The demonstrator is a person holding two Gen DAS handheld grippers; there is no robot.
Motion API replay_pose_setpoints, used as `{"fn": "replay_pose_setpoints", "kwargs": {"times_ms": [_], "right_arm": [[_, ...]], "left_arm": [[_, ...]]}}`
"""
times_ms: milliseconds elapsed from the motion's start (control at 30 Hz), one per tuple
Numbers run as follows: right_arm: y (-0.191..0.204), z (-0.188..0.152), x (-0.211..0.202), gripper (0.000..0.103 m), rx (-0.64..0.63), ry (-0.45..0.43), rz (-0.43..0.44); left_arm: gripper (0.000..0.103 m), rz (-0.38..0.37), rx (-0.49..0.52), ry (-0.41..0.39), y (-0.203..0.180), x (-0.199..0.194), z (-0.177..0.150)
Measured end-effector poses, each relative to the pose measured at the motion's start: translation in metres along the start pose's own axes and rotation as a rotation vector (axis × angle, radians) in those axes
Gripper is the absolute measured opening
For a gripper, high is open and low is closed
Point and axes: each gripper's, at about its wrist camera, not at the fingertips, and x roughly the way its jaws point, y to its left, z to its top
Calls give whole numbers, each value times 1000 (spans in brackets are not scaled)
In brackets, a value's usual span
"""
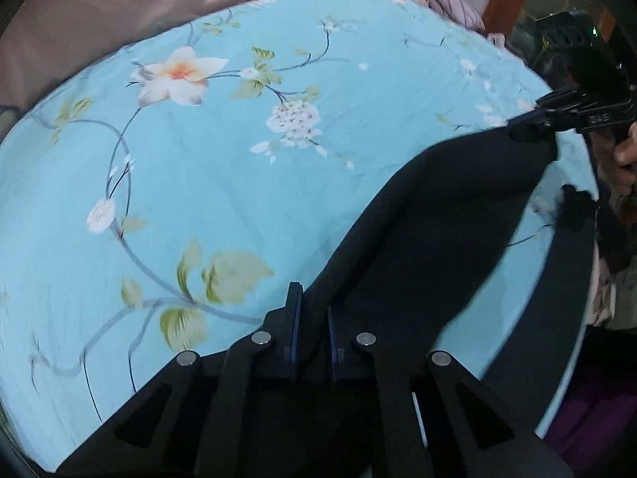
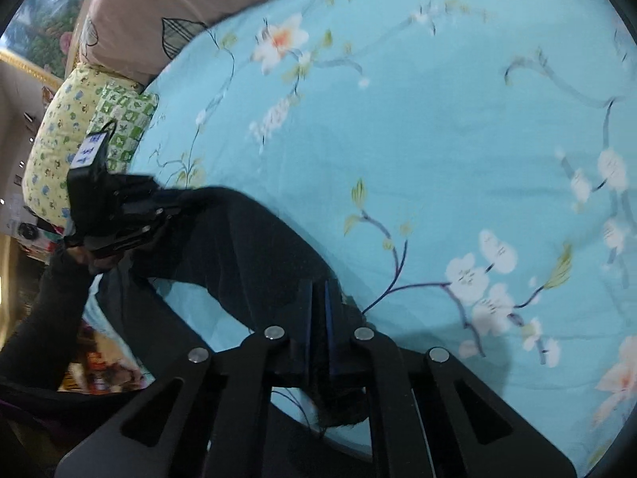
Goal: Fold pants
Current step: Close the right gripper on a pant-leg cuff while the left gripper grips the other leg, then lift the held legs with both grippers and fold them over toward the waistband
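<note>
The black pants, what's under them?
Under the black pants, held up by the left hand-held gripper and right hand-held gripper, lies the blue flowered bedsheet. The patch directly beneath is covered.

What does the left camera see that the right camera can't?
Only the left wrist view shows the purple twisted fabric at the bed's far edge. Only the right wrist view shows the yellow-green patterned pillow and the pink pillow's leaf drawing. Both show the black pants stretched between the left gripper and the right gripper, each clamped on the cloth, above the blue flowered sheet.
</note>
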Motion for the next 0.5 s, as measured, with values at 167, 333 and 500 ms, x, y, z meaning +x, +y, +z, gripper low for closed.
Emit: {"fn": "replay_pose_setpoints", "kwargs": {"times_ms": [167,333,500], "right_arm": [[24,0,-21,6,-139,-105,-112],[46,-13,-32,6,-284,-162,-187],[54,-45,-36,6,-383,-210,-238]], "left_arm": [[7,15,-17,-50,-28,-35,-20],[7,-12,-78,-83,-42,-68,-47],[7,-47,-128,-113,-67,-87,-80]]}}
